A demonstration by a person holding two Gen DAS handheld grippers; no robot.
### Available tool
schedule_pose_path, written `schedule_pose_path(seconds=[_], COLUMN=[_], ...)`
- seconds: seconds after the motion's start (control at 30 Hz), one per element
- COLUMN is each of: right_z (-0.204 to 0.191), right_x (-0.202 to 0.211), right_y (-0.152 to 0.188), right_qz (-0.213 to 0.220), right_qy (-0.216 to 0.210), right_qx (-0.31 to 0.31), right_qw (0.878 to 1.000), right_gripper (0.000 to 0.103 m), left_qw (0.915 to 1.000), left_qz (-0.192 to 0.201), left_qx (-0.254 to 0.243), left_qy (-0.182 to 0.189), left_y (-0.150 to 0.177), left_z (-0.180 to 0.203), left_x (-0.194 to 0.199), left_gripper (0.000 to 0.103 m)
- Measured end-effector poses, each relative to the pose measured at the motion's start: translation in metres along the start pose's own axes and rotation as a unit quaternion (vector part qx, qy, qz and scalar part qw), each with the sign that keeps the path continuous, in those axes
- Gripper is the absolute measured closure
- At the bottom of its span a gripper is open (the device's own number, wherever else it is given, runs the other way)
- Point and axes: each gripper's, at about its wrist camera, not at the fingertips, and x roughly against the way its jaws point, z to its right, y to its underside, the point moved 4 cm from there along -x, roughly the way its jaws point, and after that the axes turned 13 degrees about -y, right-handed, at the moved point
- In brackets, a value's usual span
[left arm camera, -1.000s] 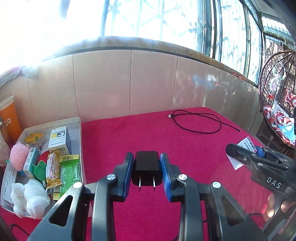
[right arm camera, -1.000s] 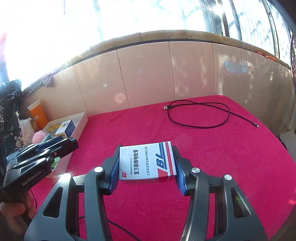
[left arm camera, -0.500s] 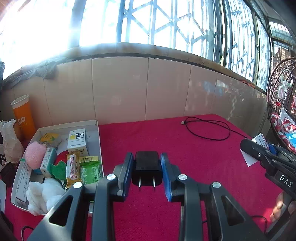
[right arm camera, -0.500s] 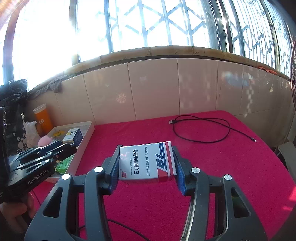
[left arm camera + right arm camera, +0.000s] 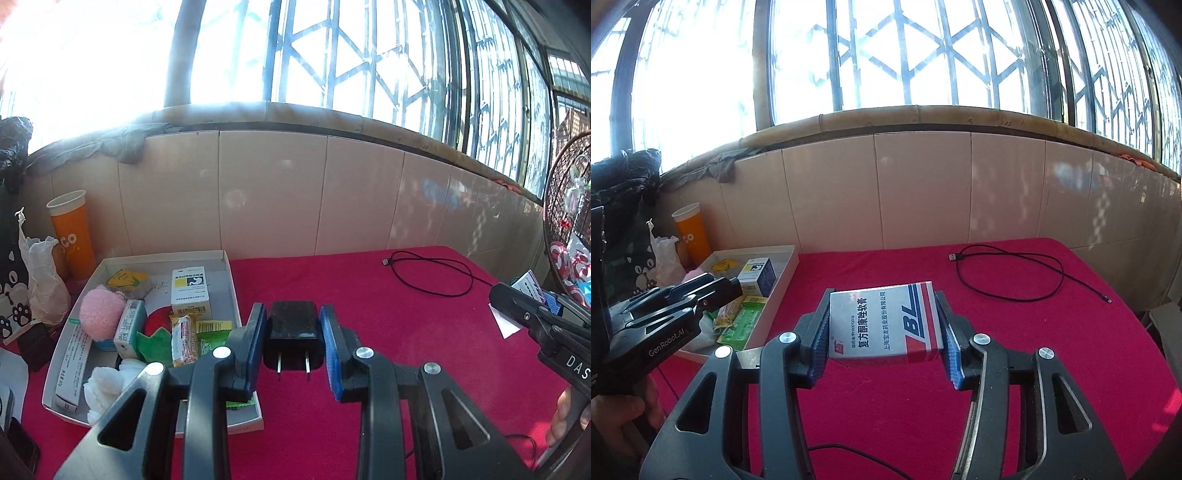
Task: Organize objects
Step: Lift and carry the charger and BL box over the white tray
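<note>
- Counter point(image 5: 388, 317): crimson red cover.
- Charger plug point(image 5: 293, 325): black.
- Carton point(image 5: 886, 321): white, with red and blue stripes.
- Cup point(image 5: 72, 236): orange.
- Cable point(image 5: 1008, 275): black.
- Tray point(image 5: 231, 273): white.
- Puff point(image 5: 101, 312): pink.

A red cloth-covered table point(image 5: 1015, 332) fills the lower view, backed by a tiled wall. At its far right, around one o'clock, a black USB cable point(image 5: 1012, 273) lies in a loose loop, plug end toward the wall. Over at ten o'clock a shallow white cardboard tray point(image 5: 232, 291) sits flat on the cloth, crowded with small boxes and packets. Beyond the tray's far left corner an orange paper cup point(image 5: 72, 236) stands upright against the wall; what it rests on is hidden.
</note>
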Motion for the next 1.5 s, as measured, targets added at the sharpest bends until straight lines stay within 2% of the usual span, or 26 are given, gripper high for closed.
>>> schedule_pose_path(seconds=[1.5], right_z=[-0.089], right_x=[-0.029], right_y=[-0.016], right_qz=[-0.006], right_qy=[-0.039], right_qx=[0.065], right_qw=[0.997], right_gripper=[0.053], left_qw=[0.9972], left_qz=[0.006], left_qx=[0.056], left_qy=[-0.048], left_y=[0.000], left_z=[-0.082], left_x=[0.003], left_gripper=[0.074])
